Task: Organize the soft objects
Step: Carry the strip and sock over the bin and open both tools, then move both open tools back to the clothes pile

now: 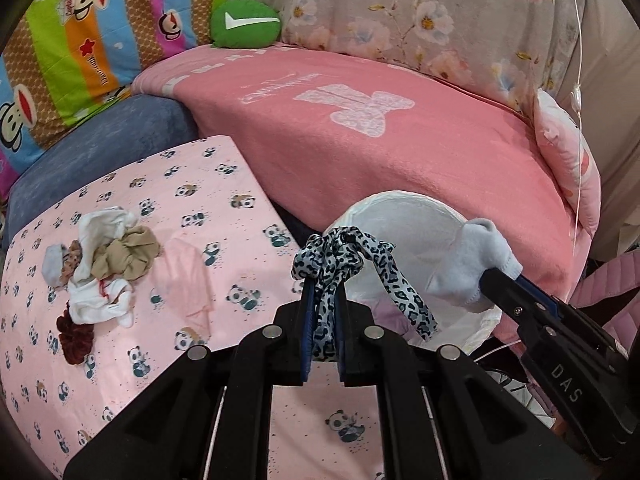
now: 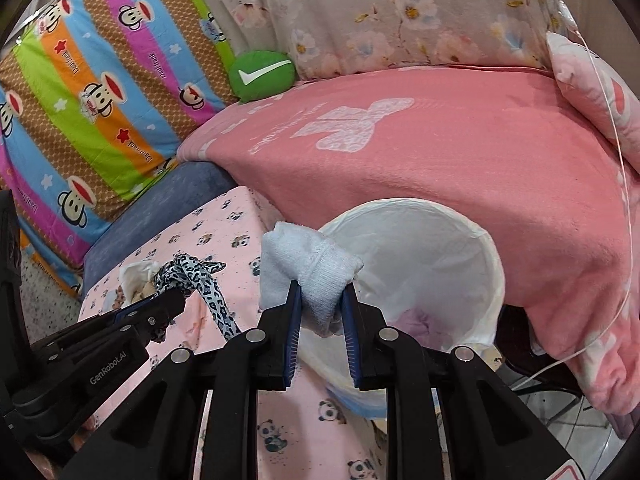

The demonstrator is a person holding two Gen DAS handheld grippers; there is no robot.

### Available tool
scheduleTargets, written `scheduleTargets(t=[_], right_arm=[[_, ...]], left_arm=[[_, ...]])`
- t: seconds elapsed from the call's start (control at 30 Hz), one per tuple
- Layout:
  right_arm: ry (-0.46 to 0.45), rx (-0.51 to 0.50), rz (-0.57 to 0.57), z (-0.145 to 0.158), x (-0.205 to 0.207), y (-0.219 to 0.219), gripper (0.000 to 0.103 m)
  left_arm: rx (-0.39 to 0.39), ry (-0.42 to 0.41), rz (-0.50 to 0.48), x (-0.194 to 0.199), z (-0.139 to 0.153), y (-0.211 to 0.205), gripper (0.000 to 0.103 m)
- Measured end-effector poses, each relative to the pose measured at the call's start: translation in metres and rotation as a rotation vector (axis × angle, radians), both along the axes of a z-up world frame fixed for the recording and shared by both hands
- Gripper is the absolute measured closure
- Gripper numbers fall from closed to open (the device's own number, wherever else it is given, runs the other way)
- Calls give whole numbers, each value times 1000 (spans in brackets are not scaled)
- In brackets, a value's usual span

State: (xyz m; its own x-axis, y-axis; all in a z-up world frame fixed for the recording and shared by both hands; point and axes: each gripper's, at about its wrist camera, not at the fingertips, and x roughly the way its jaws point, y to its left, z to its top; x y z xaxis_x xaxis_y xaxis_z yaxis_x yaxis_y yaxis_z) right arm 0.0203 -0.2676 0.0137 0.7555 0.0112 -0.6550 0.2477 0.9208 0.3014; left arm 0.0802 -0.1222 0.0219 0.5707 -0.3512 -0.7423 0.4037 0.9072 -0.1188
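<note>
Two grippers were side by side above the edge of a pink panda sheet (image 1: 224, 184). The left gripper (image 1: 323, 280) was clamped tight on a leopard-print ribbon (image 1: 340, 264). The ribbon was bunched in a knot past the tips, and one long end hung down to the right. The right gripper (image 2: 320, 292) pinched a pale blue sock (image 2: 304, 268). The sock was folded over the tips, with its two ends hanging down, one between the jaws.

A white bag (image 2: 440, 240) stood open just past both grippers, between the panda sheet and a big pink blanket (image 2: 460, 160). The sock was held at the bag's left rim, and the ribbon was a bit farther left, over the sheet. Something pale purple lay low inside the bag; I could not tell what it was.

More soft things lay in a pile (image 1: 104, 256) on the panda sheet, well to the left. There was a white cloth, a tan scrunchie (image 1: 128, 256) and a dark red scrunchie (image 1: 76, 332).

Behind it all were a striped monkey pillow (image 2: 92, 92), a small green cushion (image 2: 262, 74) with a white tick, and a flowery cover (image 2: 400, 12).
</note>
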Motion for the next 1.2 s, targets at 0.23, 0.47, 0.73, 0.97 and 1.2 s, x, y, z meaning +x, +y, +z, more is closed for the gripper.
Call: scheduleTargets(t=[0.23, 0.47, 0.73, 0.97, 1.2], right_arm=[[12, 2, -65, -8, -4, -38, 82], [27, -2, -95, -16, 0, -58, 78], [10, -6, -112, -14, 3, -60, 67], [2, -14, -93, -7, 3, -48, 62], [-8, -29, -63, -1, -1, -26, 55]], left_arm=[[9, 14, -69, 6, -6, -36, 93], [10, 21, -88, 14, -8, -57, 70], [34, -42, -50, 13, -2, -56, 32], [26, -22, 2, 15, -5, -37, 32], [11, -13, 44, 8, -5, -15, 32]])
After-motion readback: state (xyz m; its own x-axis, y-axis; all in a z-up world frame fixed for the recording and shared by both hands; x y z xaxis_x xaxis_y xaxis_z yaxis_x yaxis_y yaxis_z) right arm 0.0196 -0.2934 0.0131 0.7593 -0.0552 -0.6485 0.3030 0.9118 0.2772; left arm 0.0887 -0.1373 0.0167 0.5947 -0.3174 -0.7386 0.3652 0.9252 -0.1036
